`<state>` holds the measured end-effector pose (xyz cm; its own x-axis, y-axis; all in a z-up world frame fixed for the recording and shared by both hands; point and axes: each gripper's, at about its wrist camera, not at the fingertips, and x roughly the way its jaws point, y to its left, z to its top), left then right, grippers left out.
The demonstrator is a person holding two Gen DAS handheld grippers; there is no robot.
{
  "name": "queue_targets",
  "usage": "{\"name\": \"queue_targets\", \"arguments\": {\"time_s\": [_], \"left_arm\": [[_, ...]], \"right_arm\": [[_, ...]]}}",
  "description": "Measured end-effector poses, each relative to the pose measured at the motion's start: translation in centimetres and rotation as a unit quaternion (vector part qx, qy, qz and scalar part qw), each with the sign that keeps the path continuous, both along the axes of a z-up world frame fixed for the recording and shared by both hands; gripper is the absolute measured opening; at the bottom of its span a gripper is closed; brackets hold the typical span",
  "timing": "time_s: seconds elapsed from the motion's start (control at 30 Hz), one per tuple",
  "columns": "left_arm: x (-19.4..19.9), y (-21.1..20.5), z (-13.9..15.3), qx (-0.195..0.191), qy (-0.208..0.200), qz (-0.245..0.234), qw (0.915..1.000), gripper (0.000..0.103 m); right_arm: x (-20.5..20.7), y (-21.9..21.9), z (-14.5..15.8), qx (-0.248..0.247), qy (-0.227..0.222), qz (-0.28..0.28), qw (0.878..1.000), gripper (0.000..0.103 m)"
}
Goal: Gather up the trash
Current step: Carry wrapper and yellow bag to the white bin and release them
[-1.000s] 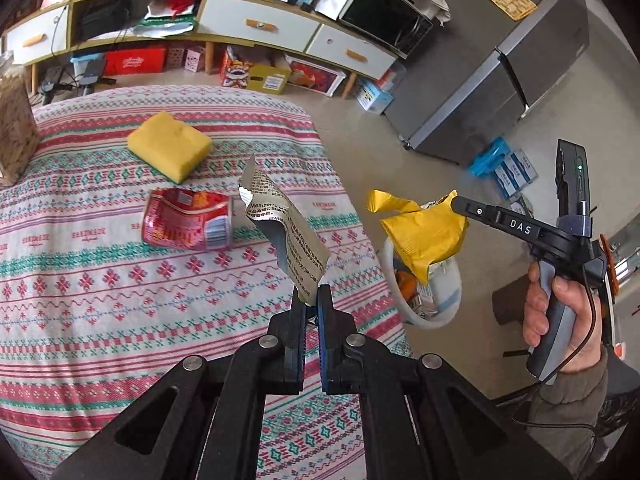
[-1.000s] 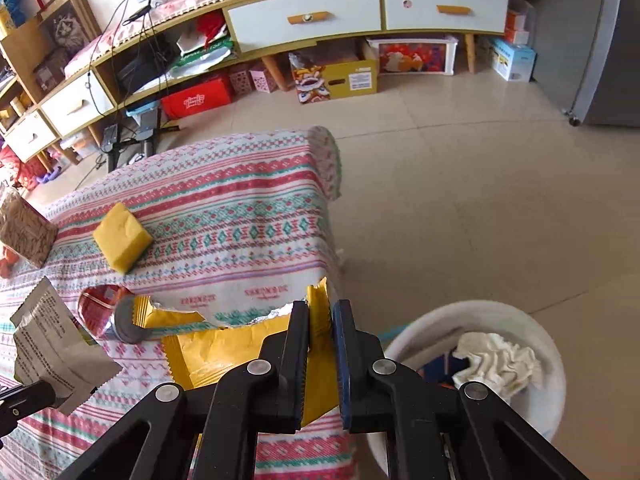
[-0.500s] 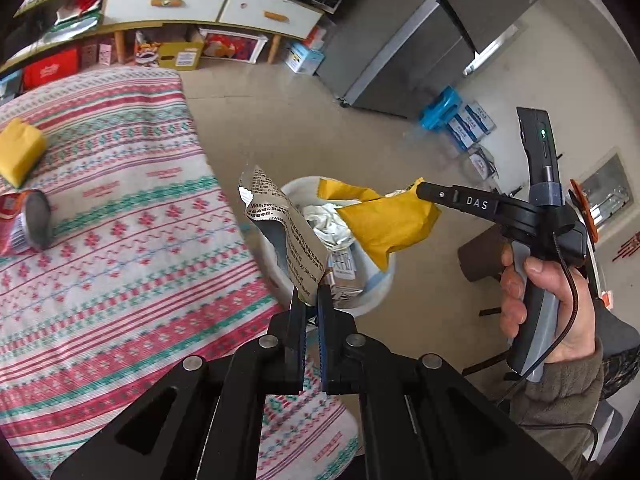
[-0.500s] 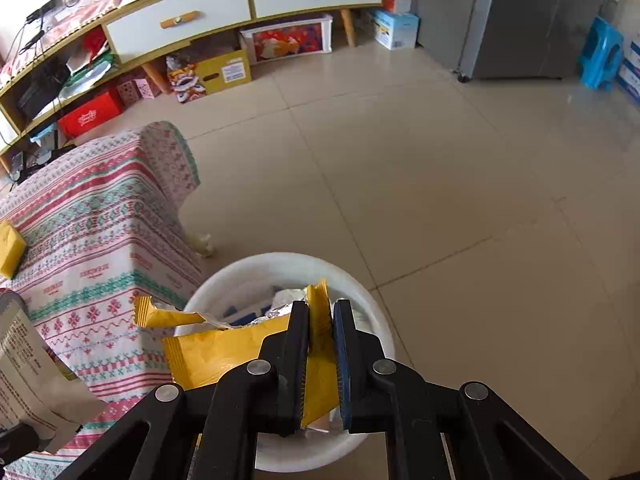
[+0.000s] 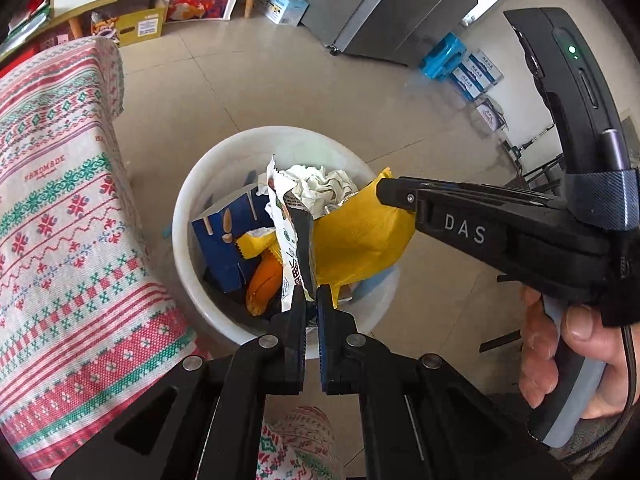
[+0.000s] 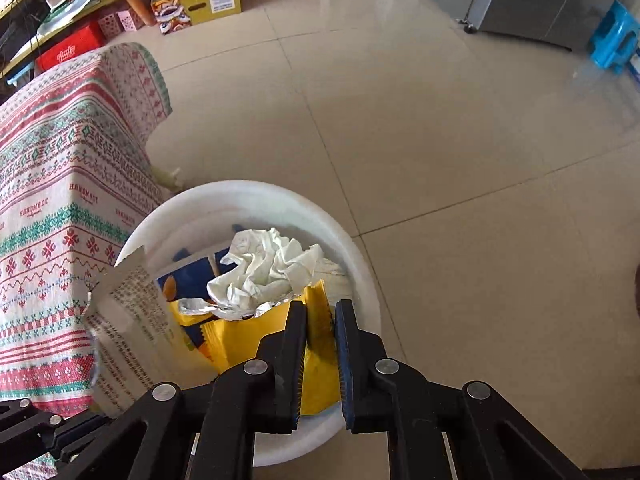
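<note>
Two hand-held grippers hung over the white trash bin, having swung there within the last second from above the patterned tabletop, which now lay to the left. The left hand-held gripper was clamped on the foot of a printed paper wrapper, which stood up over the bin's near side. The right hand-held gripper had a yellow snack bag between its jaws; those jaws had started to part, with a gap showing beside the bag on the right, though the bag had not dropped. A hand gripped its handle at the right. Inside the bin lay crumpled white paper, a blue carton and something orange. Judging by this, both pieces were placed for release, the yellow bag first.
</note>
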<state>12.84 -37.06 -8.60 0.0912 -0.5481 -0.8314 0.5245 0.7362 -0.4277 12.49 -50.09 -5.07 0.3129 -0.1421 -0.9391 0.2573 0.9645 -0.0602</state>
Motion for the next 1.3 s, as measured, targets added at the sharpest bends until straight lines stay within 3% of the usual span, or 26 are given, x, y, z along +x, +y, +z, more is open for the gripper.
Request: {"name": "queue_targets", "arguments": {"time_s": [0.5,0.63,0.77,1.03,1.2,1.3], "left_arm": [[1.5,-1.1,-3.0,0.016,0.008,0.015,0.9997,0.004],[1.6,-0.4,-2.2,0.012,0.0,0.014,0.9998,0.006],[1.7,-0.1,-1.1,0.016,-0.021,0.01,0.9996,0.007],[1.7,1.5,-0.9,-0.006,0.002,0.023,0.9997,0.007],[1.6,2.4,0.2,-0.012,-0.004,0.03,0.9995,0.007],[1.7,3.2,0.4,-0.011,0.0,0.039,0.9992,0.007]], "right_arm": [[1.7,1.1,-3.0,0.024,0.039,0.033,0.998,0.014],[1.0,0.1,-1.6,0.03,0.016,0.015,0.999,0.014],[0.7,-0.4,-0.5,0.036,-0.002,0.005,0.999,0.027],[-0.3,0.0,0.8,0.061,-0.012,0.011,0.998,0.027],[-0.9,0.7,-0.1,0.082,0.02,0.036,0.996,0.029],[-1.9,1.5,-0.8,0.07,0.046,0.049,0.995,0.029]]}}
